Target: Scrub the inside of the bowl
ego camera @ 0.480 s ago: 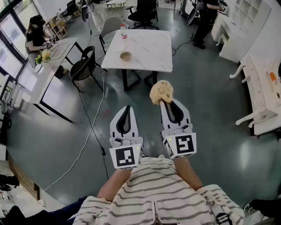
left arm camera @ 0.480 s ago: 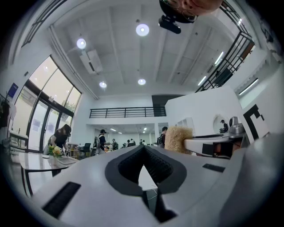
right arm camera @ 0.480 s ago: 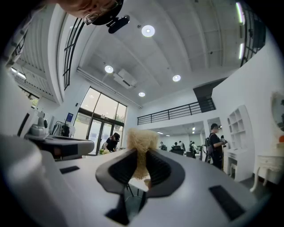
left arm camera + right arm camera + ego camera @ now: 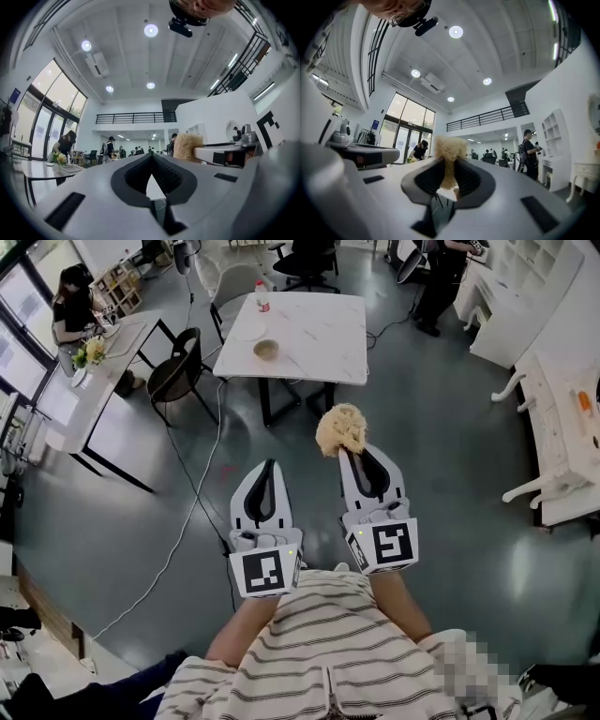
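Across the grey floor, well ahead of the person, a white square table (image 4: 314, 338) is seen. A small tan bowl (image 4: 266, 349) is set upright on it near the left edge, just beside a white plate (image 4: 249, 332). Both grippers are held side by side, pointed toward the table. The right gripper (image 4: 350, 457) is clamped on a pale, fibrous scrubber (image 4: 341, 430) that is bunched above its tips. The left gripper (image 4: 270, 466) is closed on nothing, its jaws meeting.
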`<act>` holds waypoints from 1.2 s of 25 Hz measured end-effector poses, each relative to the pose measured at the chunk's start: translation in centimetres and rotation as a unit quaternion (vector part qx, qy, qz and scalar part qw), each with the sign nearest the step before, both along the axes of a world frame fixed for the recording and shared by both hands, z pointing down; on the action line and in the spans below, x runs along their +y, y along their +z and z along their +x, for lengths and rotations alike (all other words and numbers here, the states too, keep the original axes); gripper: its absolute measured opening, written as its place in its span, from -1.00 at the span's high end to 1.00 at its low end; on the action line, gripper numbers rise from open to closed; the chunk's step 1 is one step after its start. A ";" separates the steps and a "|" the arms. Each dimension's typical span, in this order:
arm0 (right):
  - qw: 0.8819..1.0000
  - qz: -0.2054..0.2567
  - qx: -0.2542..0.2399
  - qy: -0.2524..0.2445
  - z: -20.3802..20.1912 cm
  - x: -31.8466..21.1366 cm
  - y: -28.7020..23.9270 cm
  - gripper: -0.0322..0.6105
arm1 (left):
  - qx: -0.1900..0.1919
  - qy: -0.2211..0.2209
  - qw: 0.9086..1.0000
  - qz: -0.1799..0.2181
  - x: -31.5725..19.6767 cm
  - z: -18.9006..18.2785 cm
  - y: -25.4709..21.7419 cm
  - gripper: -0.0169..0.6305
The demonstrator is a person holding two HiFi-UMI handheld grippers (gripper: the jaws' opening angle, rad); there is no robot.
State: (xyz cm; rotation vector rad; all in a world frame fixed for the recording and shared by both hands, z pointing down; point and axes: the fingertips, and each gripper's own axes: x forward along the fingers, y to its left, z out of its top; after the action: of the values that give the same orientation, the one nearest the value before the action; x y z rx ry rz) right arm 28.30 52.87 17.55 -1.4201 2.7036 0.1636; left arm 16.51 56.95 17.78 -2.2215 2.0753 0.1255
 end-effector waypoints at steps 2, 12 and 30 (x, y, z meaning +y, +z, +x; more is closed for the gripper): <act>1.000 0.000 -0.002 -0.004 0.1 0.0 0.0 0.68 | 0.001 -0.002 1.000 0.002 0.0 0.1 0.0 0.93; 1.000 0.000 0.002 -0.019 3.6 -0.7 0.5 0.68 | -0.004 -0.015 1.000 0.005 -0.5 3.8 0.0 0.93; 0.999 -0.025 -0.010 -0.042 4.3 -6.1 3.4 0.68 | -0.013 -0.039 0.999 -0.029 -5.0 4.7 3.1 0.93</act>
State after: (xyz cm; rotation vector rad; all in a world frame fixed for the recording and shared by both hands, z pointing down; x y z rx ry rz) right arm 32.60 46.72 20.98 -1.3100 2.7642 0.0762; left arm 21.23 51.98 20.87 -2.1591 2.1747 0.0300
